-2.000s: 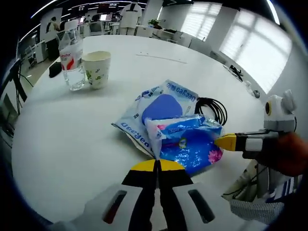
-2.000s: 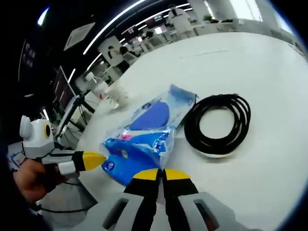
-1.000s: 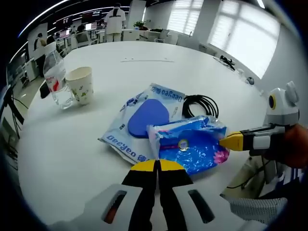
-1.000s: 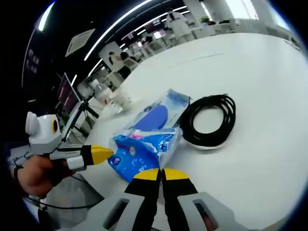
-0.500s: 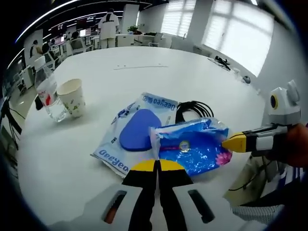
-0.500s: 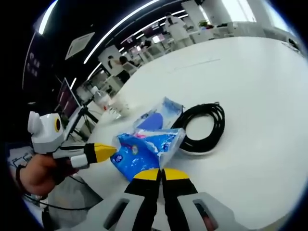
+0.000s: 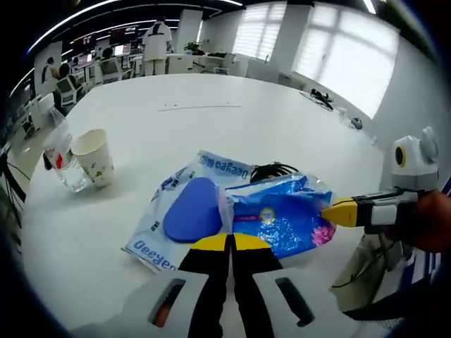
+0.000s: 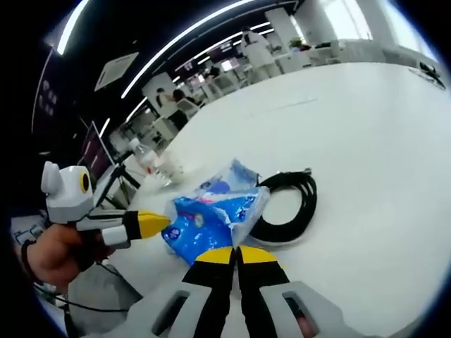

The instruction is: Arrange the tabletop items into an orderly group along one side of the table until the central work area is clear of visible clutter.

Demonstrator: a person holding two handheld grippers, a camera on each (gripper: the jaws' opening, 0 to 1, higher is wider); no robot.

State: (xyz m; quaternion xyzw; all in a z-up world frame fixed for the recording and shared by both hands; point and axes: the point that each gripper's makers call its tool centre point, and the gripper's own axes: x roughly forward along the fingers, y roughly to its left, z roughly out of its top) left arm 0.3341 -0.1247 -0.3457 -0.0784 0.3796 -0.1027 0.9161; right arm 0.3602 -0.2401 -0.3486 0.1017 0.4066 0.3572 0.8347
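On the big white table (image 7: 282, 120) in an office, the left claw (image 7: 229, 243) and right claw (image 8: 236, 255) are both pinching the blue tissue pack (image 7: 278, 218), one at each end.

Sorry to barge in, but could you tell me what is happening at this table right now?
A person is tidying a round white table with a hand-held gripper in each hand. Both grippers are shut on opposite ends of a shiny blue plastic packet, the left gripper on one edge and the right gripper on the other. Beside the packet lie a white pouch with a blue oval item and a coiled black cable. A paper cup and a water bottle stand further off.
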